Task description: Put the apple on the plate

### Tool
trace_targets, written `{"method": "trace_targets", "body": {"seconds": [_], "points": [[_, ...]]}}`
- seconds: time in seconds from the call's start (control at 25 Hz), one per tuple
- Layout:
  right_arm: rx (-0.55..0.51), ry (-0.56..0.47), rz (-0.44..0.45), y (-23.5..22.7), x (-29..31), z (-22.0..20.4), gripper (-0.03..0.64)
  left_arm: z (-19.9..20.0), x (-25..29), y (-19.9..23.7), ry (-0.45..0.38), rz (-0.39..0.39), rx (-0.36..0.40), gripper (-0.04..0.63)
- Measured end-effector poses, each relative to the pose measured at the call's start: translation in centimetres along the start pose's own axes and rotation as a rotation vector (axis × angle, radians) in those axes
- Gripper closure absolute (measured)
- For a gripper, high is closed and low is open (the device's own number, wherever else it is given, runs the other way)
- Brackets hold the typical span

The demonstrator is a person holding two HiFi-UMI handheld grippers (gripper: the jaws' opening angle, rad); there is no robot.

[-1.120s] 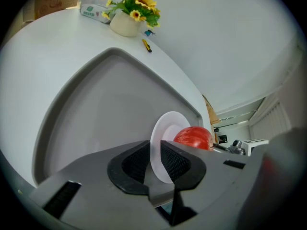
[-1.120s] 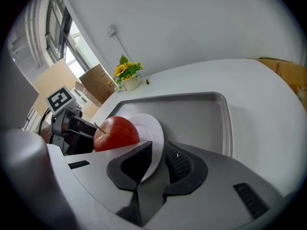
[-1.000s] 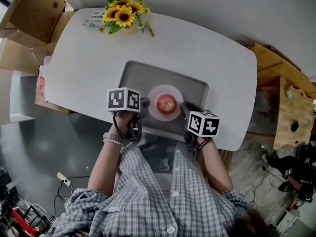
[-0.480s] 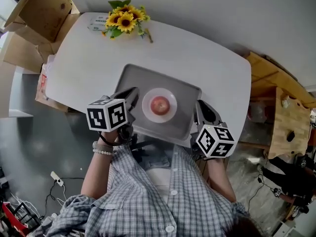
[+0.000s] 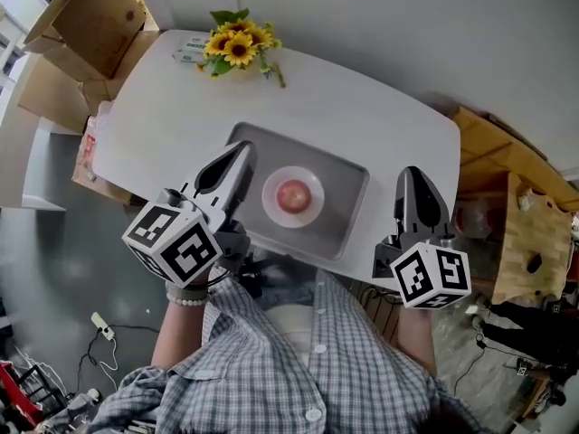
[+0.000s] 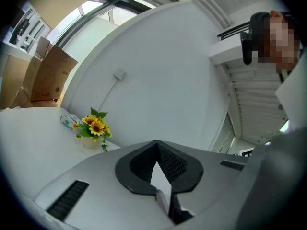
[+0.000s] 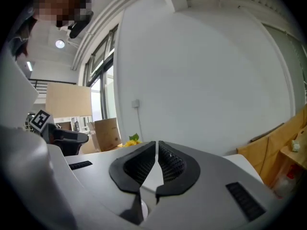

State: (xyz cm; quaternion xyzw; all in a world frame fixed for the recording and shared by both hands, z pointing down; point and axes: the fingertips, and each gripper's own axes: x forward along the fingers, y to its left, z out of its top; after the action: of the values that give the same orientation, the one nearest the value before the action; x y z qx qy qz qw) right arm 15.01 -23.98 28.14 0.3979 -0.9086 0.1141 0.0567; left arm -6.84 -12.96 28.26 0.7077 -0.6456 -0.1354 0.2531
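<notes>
**Right jaws closed on nothing, aimed across the table**

Your right gripper [image 7: 157,145] has its two black ribbed jaws brought together at the tips, with nothing between them. Past the tips, you're looking at a bare white wall [image 7: 206,80] with a small socket [image 7: 136,103] and a cable hanging from it. Just left of the jaws, sunflowers [image 7: 130,140] peek over, with a cardboard box [image 7: 106,131] behind them. Your left gripper [image 7: 72,137] shows at the far left. Wooden furniture [image 7: 288,147] stands to the right, beyond the white table [image 7: 238,159].

Ahead of me, apple [image 5: 293,194] on plate [image 5: 270,205], plate in tray [image 5: 346,217]; sunflowers [image 5: 237,44] behind, seemingly at the table's [image 5: 380,129] edge.
</notes>
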Motion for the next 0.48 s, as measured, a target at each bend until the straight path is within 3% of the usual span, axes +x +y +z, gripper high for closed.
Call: {"method": "trace_targets", "body": {"seconds": [0.28,0.48], "points": [[-0.005,-0.050,0.008,0.4,-0.7,2.2,0.583,2.0,-0.8,-1.7,-0.037,0.005,0.104,0.584],[-0.023,-0.061,0.009,0.5,-1.6,2.2,0.584,1.0,-0.9,-2.2,-0.032,0.011,0.075,0.586]]}}
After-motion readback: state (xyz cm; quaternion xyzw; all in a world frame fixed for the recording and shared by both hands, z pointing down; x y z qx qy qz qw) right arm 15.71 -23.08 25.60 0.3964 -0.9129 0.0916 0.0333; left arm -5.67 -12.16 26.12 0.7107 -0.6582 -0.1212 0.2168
